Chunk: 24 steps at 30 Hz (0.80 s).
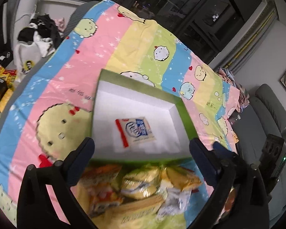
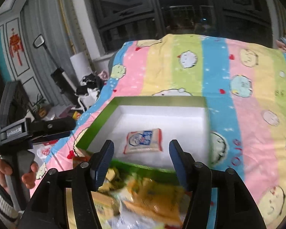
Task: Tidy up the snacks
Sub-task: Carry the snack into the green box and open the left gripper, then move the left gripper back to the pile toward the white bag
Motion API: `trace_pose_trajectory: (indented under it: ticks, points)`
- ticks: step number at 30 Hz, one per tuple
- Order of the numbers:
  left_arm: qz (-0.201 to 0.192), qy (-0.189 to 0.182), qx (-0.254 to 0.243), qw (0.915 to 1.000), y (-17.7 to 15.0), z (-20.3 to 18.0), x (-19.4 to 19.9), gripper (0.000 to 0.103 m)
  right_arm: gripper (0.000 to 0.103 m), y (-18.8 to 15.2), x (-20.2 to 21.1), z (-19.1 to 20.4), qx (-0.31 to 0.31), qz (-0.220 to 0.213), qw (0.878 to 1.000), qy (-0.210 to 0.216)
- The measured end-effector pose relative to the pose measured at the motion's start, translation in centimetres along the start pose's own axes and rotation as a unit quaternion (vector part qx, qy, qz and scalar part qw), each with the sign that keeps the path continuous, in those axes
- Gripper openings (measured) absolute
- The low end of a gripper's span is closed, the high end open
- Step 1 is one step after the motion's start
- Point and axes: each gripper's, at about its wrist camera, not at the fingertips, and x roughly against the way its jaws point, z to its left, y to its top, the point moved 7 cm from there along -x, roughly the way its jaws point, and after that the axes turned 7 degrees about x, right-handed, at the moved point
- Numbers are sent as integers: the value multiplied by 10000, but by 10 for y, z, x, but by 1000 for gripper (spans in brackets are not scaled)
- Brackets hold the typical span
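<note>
Near, 6 o'clock: snack pile [image 1: 143, 189] loose on bed cover [image 1: 108, 57], blurred, just short of box. Left gripper [image 1: 142, 148] wide open, empty. Right gripper [image 2: 141, 150] about half open, empty. At 12 o'clock beyond pile: green-edged box [image 1: 183, 106], white inside, one white-blue packet [image 1: 136, 130] lying flat mid-floor. Step, judged: first packet placed, sorting barely begun. Next: drop to pile, single out one packet, close on it, carry over near rim.
</note>
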Motion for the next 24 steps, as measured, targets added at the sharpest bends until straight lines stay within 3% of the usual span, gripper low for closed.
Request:
trace_pose_trajectory:
  ticks: [10,20,24]
  points:
    - [197,58,306,9993,-46,10,28,102,62,-49,50,-25,-507,108,9985,-171]
    - [786,-123,310,9963,-109,-3,22,102,62,-116,49,2,-547,598,9962,308]
    - [959,-100,193,9952,-126,-9,16,102,62,-128,43,13,-492,673,9953,491]
